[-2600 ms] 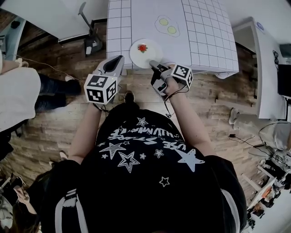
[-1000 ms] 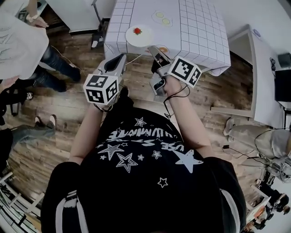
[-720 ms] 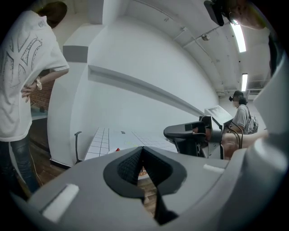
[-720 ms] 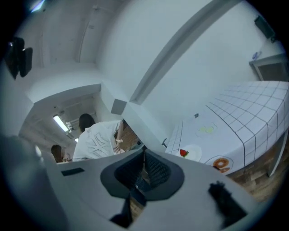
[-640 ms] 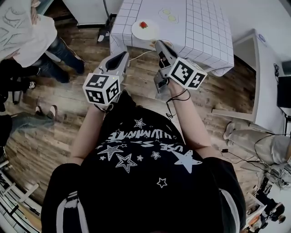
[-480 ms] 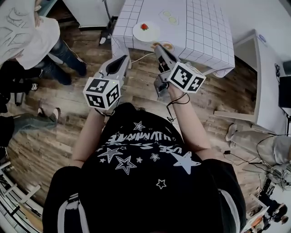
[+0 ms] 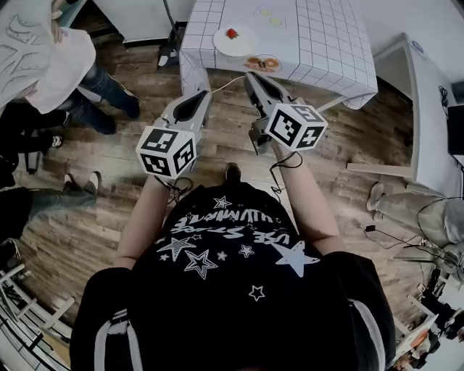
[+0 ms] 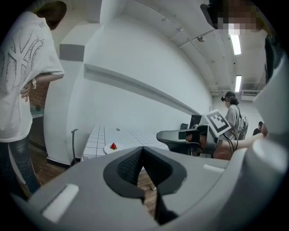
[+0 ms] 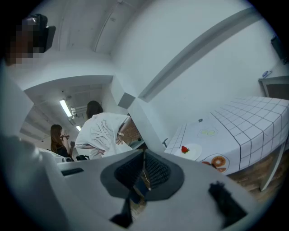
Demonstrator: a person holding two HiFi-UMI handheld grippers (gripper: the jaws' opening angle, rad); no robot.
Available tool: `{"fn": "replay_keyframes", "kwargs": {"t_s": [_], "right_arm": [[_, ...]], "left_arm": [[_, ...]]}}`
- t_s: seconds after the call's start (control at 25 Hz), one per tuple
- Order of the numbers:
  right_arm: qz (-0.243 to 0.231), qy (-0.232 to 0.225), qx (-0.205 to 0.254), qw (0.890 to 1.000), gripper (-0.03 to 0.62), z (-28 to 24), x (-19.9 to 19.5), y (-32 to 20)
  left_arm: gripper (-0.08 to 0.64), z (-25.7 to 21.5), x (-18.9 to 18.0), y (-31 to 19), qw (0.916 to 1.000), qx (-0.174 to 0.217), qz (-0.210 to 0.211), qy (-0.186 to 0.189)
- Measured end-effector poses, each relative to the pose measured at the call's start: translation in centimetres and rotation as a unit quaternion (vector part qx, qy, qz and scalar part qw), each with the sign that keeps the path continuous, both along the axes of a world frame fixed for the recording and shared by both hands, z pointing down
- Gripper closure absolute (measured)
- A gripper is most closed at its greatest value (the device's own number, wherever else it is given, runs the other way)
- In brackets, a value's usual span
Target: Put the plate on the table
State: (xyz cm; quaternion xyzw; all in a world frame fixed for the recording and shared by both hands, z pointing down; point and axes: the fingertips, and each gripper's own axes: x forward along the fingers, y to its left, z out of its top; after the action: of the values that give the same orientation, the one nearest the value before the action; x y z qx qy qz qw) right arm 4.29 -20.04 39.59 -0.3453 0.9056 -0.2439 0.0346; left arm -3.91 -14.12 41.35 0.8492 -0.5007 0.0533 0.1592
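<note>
So the white plate [image 7: 235, 41] with a strawberry [image 7: 232, 32] sits on the checkered table [image 7: 326, 43]. The left gripper [image 7: 202, 94] and right gripper [image 7: 251, 77] are both clenched empty, off the table.

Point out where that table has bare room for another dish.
The table is bare right of the egg shapes and doughnut shapes. Its near left corner is crowded: the plate sits beside the doughnut shapes.
</note>
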Motion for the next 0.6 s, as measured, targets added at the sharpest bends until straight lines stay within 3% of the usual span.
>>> {"fn": "replay_keyframes", "kwargs": {"t_s": [0.16,0.32,0.6], "right_arm": [[0.014,0.008,0.002,1.0,0.572,0.1,-0.8,2.2],[0.002,0.034,0.008,0.999,0.572,0.0,-2.6,5.4],[-0.006,0.037,0.0,0.999,0.572,-0.1,-4.7,11.3]], "left_arm": [[0.551,-0.2,-1.6,2.1,1.0,0.002,0.003,0.002],[0.551,-0.4,-3.3,4.6,1.0,0.0,0.002,0.004],[0.551,-0.8,-4.2,9.7,0.9998,0.004,0.015,0.01]]}}
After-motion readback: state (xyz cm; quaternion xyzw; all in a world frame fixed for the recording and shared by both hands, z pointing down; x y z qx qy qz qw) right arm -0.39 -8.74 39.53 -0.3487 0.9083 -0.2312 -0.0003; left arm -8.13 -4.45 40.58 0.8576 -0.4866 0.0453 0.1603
